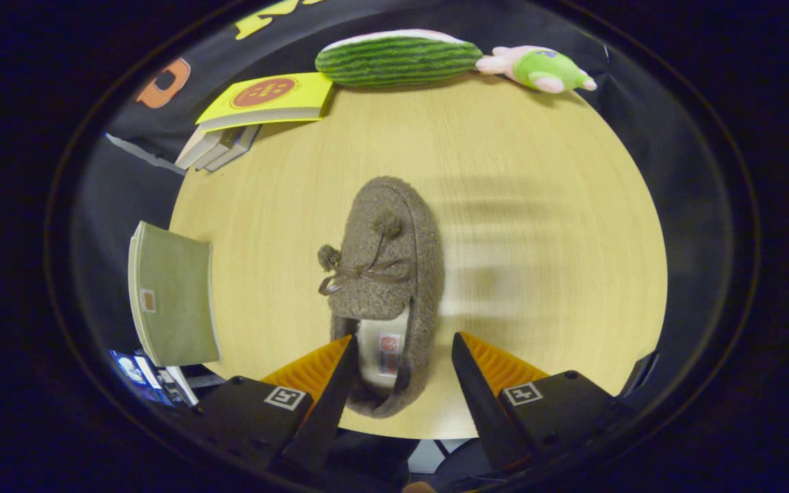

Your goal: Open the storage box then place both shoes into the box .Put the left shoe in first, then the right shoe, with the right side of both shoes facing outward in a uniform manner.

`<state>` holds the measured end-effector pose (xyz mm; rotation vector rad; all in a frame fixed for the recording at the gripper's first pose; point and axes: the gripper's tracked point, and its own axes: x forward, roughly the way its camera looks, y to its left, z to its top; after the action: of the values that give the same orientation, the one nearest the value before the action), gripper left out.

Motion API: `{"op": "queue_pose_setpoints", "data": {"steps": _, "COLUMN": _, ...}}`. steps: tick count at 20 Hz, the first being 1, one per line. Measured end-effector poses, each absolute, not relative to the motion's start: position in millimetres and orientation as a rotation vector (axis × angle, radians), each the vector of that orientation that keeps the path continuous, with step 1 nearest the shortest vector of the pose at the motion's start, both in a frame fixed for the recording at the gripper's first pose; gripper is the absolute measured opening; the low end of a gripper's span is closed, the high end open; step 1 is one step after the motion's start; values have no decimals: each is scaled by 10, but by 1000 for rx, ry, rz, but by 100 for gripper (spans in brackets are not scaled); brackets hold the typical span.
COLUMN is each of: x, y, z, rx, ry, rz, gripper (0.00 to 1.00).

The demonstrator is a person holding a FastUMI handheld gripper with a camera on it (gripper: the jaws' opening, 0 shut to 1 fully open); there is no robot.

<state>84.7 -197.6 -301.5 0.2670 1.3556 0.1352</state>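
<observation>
One shoe (386,274) lies heel-first between the parted tongs (401,352); gripping its soft collar risks slipping.

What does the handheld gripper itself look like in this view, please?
The gripper has two tapering, wedge-shaped fingers with ribbed faces, each mounted on a black block bearing a small square black-and-white marker tag. No cables or sleeve are visible.

My gripper (401,342) is pretty chunky up close: two wedge-shaped fingers (329,383) with ribbed inner faces, each bolted onto a black blocky mount. Both mounts carry a small square black-and-white tracking marker on top, and I can spot a screw head near the right one.
</observation>
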Motion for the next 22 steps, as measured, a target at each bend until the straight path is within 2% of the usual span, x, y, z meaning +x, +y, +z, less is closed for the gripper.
{"op": "queue_pose_setpoints", "data": {"steps": 2, "x": 870, "y": -2034, "z": -3098, "rx": 267, "ry": 1379, "rz": 132, "gripper": 81}}
{"op": "queue_pose_setpoints", "data": {"steps": 4, "x": 859, "y": -2030, "z": -3159, "rx": 301, "ry": 1400, "rz": 129, "gripper": 71}}
{"op": "queue_pose_setpoints", "data": {"steps": 7, "x": 819, "y": -1997, "z": -3244, "rx": 374, "ry": 1430, "rz": 113, "gripper": 38}}
{"op": "queue_pose_setpoints", "data": {"steps": 9, "x": 814, "y": -2036, "z": -3220, "rx": 370, "ry": 1421, "rz": 97, "gripper": 28}}
{"op": "queue_pose_setpoints", "data": {"steps": 11, "x": 798, "y": -2034, "z": -3188, "rx": 363, "ry": 1420, "rz": 83, "gripper": 9}}
{"op": "queue_pose_setpoints", "data": {"steps": 16, "x": 634, "y": -1725, "z": -2896, "rx": 460, "ry": 1422, "rz": 112, "gripper": 6}}
{"op": "queue_pose_setpoints", "data": {"steps": 22, "x": 540, "y": -871, "z": -2075, "rx": 547, "ry": 1364, "rz": 211, "gripper": 6}}
